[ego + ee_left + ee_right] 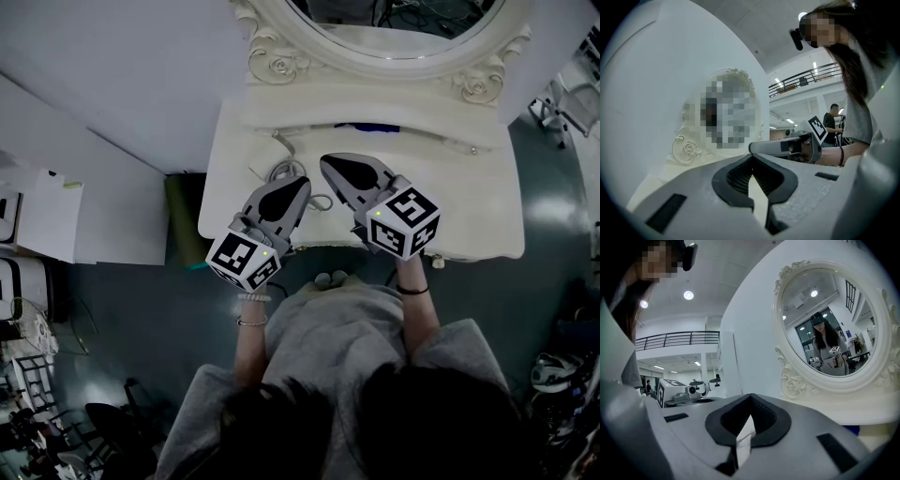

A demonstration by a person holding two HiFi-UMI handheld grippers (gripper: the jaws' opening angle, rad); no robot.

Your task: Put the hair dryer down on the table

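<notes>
Hovering side by side with jaws closed on nothing, the left tool (300, 185) and right tool (328, 162) are pointing toward the mirror (281, 61). Just beside the left tool's tip, a white corded shape, apparently the hair dryer (280, 172), is lying on the counter (469, 216), partly hidden.

The mirror (394, 45) stands at the table's (469, 197) back edge.

right gripper (749, 398): jaws closed tip to tip | ornate white mirror (828, 319): 2 o'clock, upright | table (879, 438): 4 o'clock
</notes>
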